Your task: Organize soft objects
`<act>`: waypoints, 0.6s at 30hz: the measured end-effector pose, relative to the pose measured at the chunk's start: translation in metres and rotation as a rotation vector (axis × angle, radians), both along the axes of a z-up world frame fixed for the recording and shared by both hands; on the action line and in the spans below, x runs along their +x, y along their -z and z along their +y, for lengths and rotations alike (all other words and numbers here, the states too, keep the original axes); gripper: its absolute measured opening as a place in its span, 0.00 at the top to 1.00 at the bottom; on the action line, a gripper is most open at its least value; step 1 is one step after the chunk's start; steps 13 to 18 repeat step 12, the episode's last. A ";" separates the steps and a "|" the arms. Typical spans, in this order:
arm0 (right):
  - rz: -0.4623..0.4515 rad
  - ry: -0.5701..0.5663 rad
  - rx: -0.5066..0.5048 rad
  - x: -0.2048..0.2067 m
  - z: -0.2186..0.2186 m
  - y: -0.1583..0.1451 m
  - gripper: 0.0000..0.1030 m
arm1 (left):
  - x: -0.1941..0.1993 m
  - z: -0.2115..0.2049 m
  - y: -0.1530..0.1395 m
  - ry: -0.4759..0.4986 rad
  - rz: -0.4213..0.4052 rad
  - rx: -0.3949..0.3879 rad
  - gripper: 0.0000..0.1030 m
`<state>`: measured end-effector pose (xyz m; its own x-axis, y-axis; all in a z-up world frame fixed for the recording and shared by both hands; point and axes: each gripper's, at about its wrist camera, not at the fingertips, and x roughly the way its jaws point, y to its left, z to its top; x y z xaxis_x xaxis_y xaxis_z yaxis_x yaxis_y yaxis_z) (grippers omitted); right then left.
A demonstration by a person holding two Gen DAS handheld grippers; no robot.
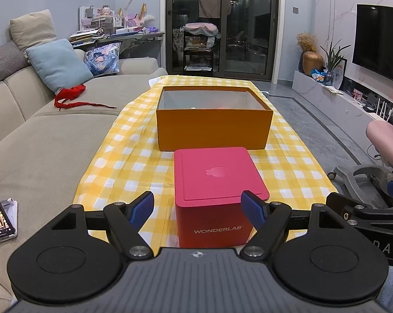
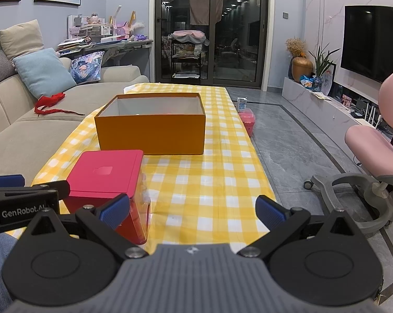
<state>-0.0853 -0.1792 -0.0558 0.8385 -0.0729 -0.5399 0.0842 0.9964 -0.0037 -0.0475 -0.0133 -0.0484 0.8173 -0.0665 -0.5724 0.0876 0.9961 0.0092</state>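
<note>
A: From the left wrist view, what did the left gripper (image 1: pixel 198 209) face?

B: Its blue-padded jaws stood wide apart and empty, flanking the lidded pink square box marked WONDERLAB (image 1: pixel 217 195) without touching it. That box sat on the yellow-and-white checked tablecloth (image 1: pixel 123 161), and just behind it stood the open orange cardboard box (image 1: pixel 213 127), probably the bin for the sorting, since it had no lid and faced the grippers.

A: And the soft things?

B: Only a glimpse of something pale and reddish showed over the orange box's rim; I could not tell what. A red ribbon-like cloth (image 1: pixel 70 96) lay on the beige fabric sofa (image 1: pixel 39 140), well apart from the boxes.

A: The right wrist view?

B: The right gripper (image 2: pixel 192 208) also hung slack and empty over bare tablecloth (image 2: pixel 212 182), beside the pink box (image 2: pixel 105 174). The orange box (image 2: pixel 150 133) stood beyond, and the red cloth (image 2: pixel 50 101) still lay on the sofa (image 2: pixel 26 135). Both tools looked poised at the table's near end, which I would judge a ready stance before reaching.
</note>
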 end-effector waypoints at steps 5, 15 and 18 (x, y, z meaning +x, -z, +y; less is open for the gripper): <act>0.001 -0.001 0.002 0.000 0.000 0.000 0.03 | -0.001 0.002 0.001 0.000 0.001 -0.004 0.14; 0.002 -0.002 0.000 0.000 0.000 0.001 0.03 | -0.005 0.002 0.001 0.003 -0.011 -0.011 0.14; 0.002 -0.002 0.000 0.000 0.000 0.001 0.03 | -0.005 0.002 0.001 0.003 -0.011 -0.011 0.14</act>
